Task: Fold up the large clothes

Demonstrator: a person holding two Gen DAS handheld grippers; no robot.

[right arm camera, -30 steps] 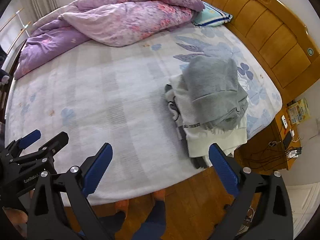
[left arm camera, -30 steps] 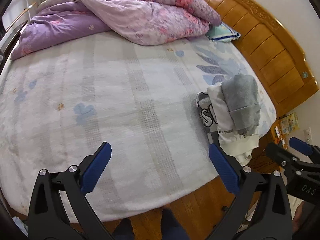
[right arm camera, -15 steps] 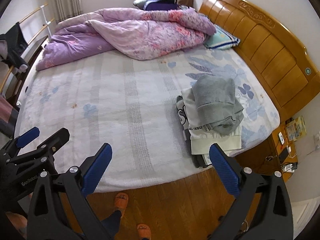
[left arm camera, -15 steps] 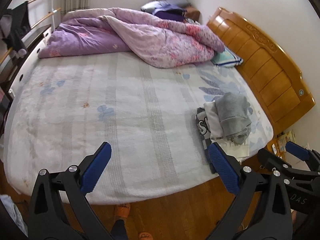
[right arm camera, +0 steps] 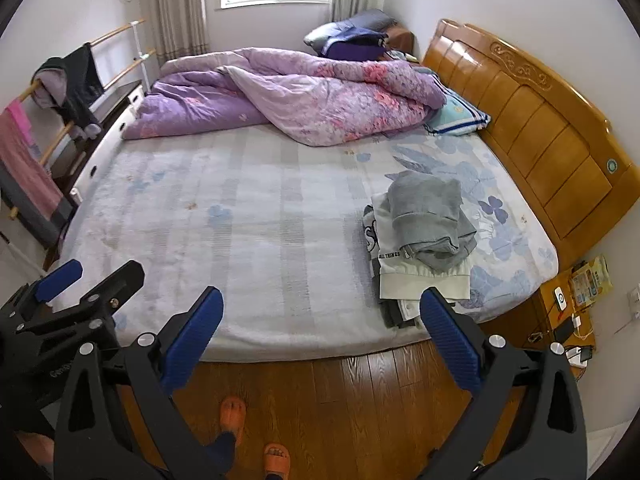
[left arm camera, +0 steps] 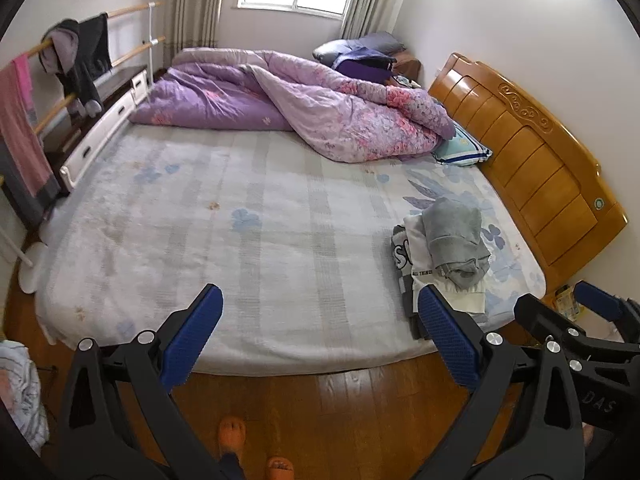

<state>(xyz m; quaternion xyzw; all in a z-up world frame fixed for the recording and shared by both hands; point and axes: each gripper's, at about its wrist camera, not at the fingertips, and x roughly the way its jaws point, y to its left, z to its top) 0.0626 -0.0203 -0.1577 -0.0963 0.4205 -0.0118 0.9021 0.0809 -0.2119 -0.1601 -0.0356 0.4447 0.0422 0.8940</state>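
At the far left of the left wrist view a drying rack carries a dark jacket and a pink towel, and a crumpled pale cloth lies on the floor at the frame's edge, though whether it is a garment awaiting folding cannot be told; next comes the left gripper, its blue fingers spread wide and holding nothing, poised over the wooden floor short of the bed; the middle of the bed lies bare, with a purple quilt heaped along its far side; toward the right, close to the near edge and near the headboard, sits the stack of folded clothes, a grey garment on top of a white one with darker pieces beneath; the right gripper hangs likewise over the floor, fingers fully apart and empty, the stack just beyond its right finger; a nightstand with small clutter stands at the far right; to judge from this, one garment is done and stacked, and the step in hand is the pause between pieces; the next move would call for fetching an unfolded large garment, perhaps from the rack or the floor, and spreading it flat on the open middle of the bed, each gripper pinching a corner so the cloth does not bunch.
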